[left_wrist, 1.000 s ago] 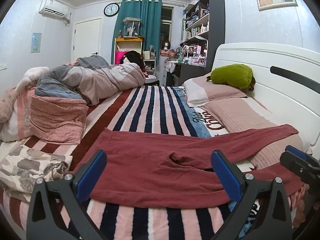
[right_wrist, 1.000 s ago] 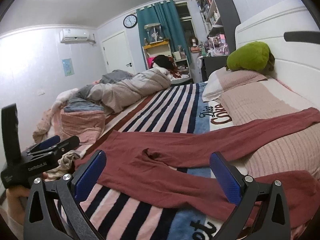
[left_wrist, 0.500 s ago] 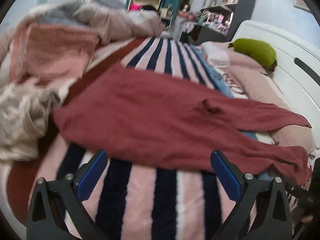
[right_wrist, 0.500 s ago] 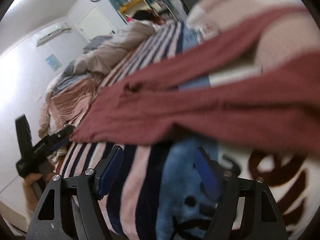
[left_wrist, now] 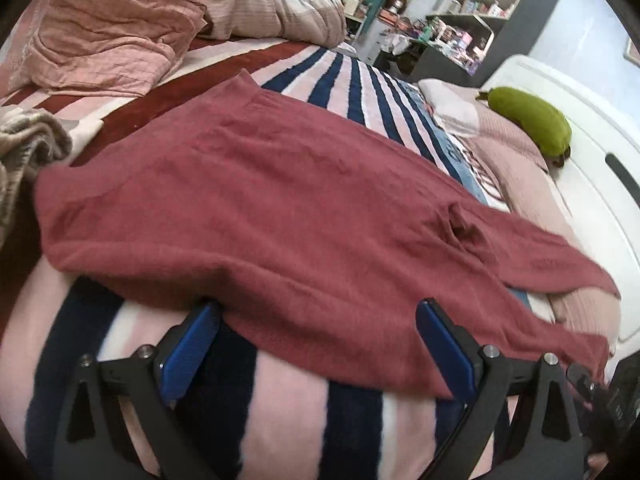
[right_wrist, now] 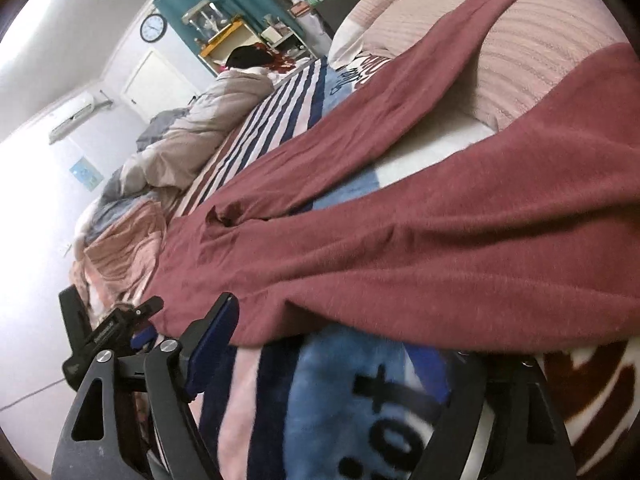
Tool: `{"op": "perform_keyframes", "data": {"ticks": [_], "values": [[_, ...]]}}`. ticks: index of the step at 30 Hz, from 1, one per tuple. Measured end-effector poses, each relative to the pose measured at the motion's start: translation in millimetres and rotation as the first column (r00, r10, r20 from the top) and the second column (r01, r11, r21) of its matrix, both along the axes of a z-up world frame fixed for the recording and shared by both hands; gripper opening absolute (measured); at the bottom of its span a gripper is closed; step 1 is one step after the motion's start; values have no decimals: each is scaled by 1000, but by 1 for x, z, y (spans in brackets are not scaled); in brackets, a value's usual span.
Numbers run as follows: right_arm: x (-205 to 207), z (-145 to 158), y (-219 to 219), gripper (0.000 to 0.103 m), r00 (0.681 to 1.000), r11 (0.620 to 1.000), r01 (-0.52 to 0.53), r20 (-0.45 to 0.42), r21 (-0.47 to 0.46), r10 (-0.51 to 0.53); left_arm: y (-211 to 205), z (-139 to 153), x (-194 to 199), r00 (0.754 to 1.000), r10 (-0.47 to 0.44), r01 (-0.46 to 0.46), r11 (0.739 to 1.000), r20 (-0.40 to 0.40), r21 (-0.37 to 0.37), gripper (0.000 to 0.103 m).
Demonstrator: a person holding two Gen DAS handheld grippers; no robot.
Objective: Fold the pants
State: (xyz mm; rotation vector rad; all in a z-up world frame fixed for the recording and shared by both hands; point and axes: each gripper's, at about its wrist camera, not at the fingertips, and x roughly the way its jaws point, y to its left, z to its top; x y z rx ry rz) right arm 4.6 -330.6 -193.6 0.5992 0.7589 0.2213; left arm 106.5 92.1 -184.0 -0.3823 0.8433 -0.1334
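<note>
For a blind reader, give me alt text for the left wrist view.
Dark red pants lie spread flat on a striped bedspread, the open left hand-held gripper at their near edge. Behind are a pink blanket and a green plush.

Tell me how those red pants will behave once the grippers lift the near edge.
The red pants look like soft knit that follows the pillow's curve, so they will probably droop floppily. They seem light. The fuzzy striped blanket may drag at them.

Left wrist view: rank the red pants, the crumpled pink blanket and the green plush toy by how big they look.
1. red pants, filling most of the frame.
2. pink blanket.
3. green plush toy.
The toy lies farthest from the camera, so its true size is unsure.
</note>
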Motion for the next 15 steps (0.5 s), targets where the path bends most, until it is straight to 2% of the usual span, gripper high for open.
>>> {"op": "perform_keyframes", "data": {"ticks": [2, 4, 5, 6, 7, 8, 9, 10, 11, 12, 15], "values": [[4, -2, -7, 77, 1000, 999, 31, -6, 37, -31, 2, 1, 6, 1000, 18, -18, 1000, -2, 15, 83], [9, -2, -14, 77, 998, 996, 67, -13, 61, -66, 6, 2, 11, 999, 43, -43, 999, 2, 33, 63], [10, -1, -17, 76, 997, 995, 80, -14, 63, -79, 8, 3, 12, 998, 57, -57, 998, 4, 39, 57], [11, 0, -18, 71, 995, 994, 97, -17, 53, -97, 10, 2, 13, 998, 66, -66, 997, 4, 47, 44], [13, 1, -19, 65, 992, 992, 125, -27, 30, -124, 12, 3, 12, 997, 77, -78, 995, 5, 61, 30], [14, 0, -21, 51, 989, 989, 144, -34, 12, -144, 14, 3, 12, 997, 82, -83, 994, 7, 68, 24], [13, 0, -22, 36, 985, 986, 166, -40, -9, -166, 16, 4, 10, 997, 80, -81, 994, 11, 68, 13], [13, 0, -23, 28, 982, 982, 184, -42, -31, -185, 16, 6, 8, 997, 77, -78, 994, 16, 78, 7], [12, 0, -23, 15, 980, 980, 191, -40, -48, -193, 15, 9, 5, 997, 72, -74, 993, 24, 94, 6], [11, 1, -23, 8, 980, 979, 193, -33, -64, -195, 15, 12, 3, 997, 67, -70, 992, 32, 103, 4], [5, 7, -26, 5, 986, 983, 168, 1, -78, -169, 16, 23, -5, 996, 64, -71, 993, 69, 93, 3]]}}
